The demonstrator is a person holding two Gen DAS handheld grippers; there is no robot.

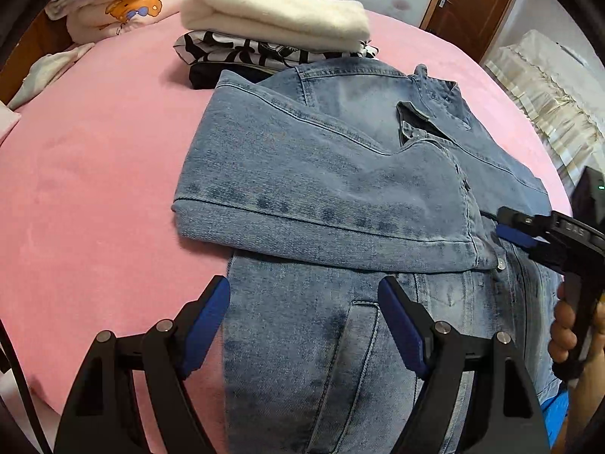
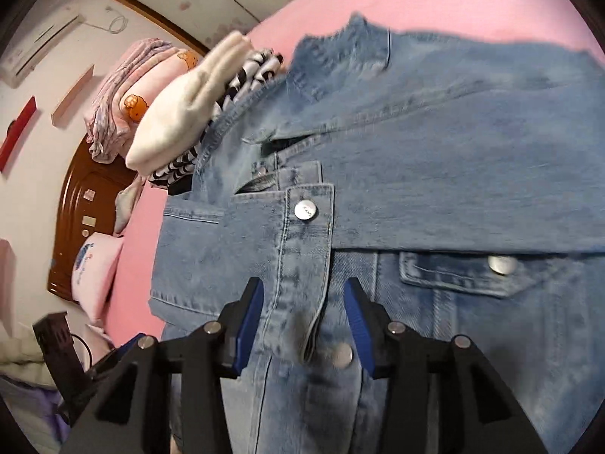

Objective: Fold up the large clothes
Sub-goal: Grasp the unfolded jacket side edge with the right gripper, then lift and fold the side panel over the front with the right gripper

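On pink bed sheet (image 1: 94,159), denim jacket (image 1: 321,196) laid flat, one sleeve (image 1: 302,189) folded across front. Left gripper (image 1: 304,325) held above lower jacket, jaws spread wide, nothing gripped. Right gripper (image 2: 304,325) poised over button placket (image 2: 306,249), jaws apart, cloth edge seen between them but not pinched. Folded cream blanket (image 1: 272,15) stacked on patterned fabric (image 1: 242,51) just beyond collar.
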